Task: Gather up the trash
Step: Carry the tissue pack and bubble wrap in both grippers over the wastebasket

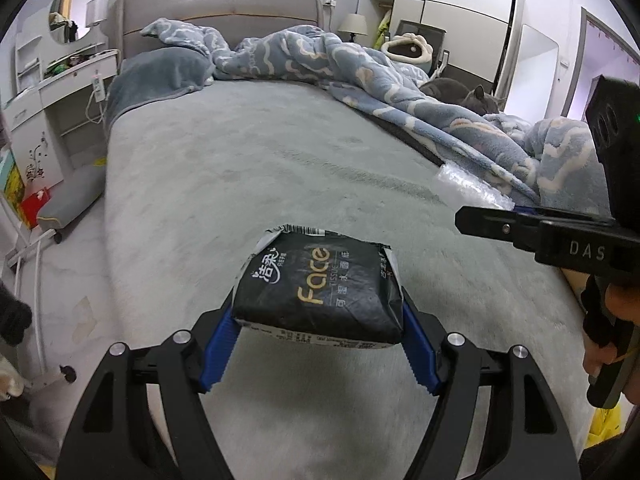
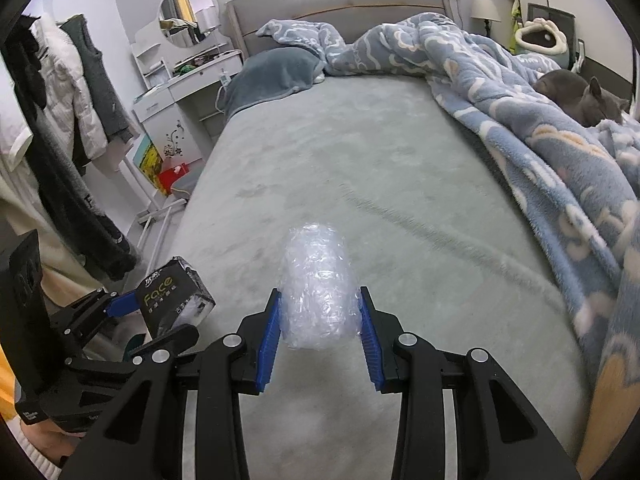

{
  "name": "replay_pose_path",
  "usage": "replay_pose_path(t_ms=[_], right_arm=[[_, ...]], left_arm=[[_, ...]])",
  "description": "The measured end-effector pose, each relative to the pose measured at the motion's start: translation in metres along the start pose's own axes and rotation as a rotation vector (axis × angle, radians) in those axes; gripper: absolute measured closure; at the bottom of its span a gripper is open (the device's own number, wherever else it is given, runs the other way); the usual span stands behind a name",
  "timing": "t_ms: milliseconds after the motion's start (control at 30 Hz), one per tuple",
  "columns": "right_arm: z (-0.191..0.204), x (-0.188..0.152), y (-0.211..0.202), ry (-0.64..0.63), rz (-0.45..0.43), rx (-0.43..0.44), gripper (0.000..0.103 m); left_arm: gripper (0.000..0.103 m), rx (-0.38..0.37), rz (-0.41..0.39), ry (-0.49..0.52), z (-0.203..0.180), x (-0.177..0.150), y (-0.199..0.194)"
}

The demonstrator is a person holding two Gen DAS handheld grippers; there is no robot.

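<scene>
Left gripper (image 1: 318,330) clamping tissue pack (image 1: 320,284), right gripper (image 2: 319,334) seemingly gripping bubble wrap (image 2: 316,284)

My two cameras give me a soft, even, cool room light, fairly bright, with no hard shadows on the bed (image 2: 360,152). Only faint shade sits under my left gripper (image 1: 320,320) and my right gripper (image 2: 320,316). The bubble wrap (image 2: 316,284) glints white and looks slightly washed out. The tissue pack (image 1: 320,292) reads sharp, its print legible. Away from the bed, toward the rims, lines bow heavily and black corners vignette each view. Purplish colour fringes the wall beyond the bed's right side.
</scene>
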State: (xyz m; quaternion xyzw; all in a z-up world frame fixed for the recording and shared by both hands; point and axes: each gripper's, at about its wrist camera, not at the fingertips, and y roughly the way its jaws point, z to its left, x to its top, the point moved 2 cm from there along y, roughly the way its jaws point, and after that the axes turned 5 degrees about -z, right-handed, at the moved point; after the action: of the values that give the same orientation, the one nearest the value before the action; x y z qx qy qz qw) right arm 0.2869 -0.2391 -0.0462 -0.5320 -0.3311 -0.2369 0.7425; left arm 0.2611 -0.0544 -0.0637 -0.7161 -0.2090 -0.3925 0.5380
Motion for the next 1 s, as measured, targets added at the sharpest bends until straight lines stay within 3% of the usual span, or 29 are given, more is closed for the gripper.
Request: replay_pose_path(t_ms=[267, 567, 1000], right_arm=[[0.029, -0.016, -0.016, -0.004, -0.005, 0.031, 0.066], [0.064, -0.021, -0.026, -0.026, -0.010, 0.094, 0.066], [0.094, -0.024, -0.028, -0.052, -0.003, 0.130, 0.066]], left_arm=[[0.028, 0.064, 0.000, -0.048, 0.017, -0.020, -0.031], [0.028, 0.126, 0.045, -0.172, 0.050, -0.047, -0.044], [0.028, 0.259, 0.081, -0.253, 0.100, -0.065, -0.064]])
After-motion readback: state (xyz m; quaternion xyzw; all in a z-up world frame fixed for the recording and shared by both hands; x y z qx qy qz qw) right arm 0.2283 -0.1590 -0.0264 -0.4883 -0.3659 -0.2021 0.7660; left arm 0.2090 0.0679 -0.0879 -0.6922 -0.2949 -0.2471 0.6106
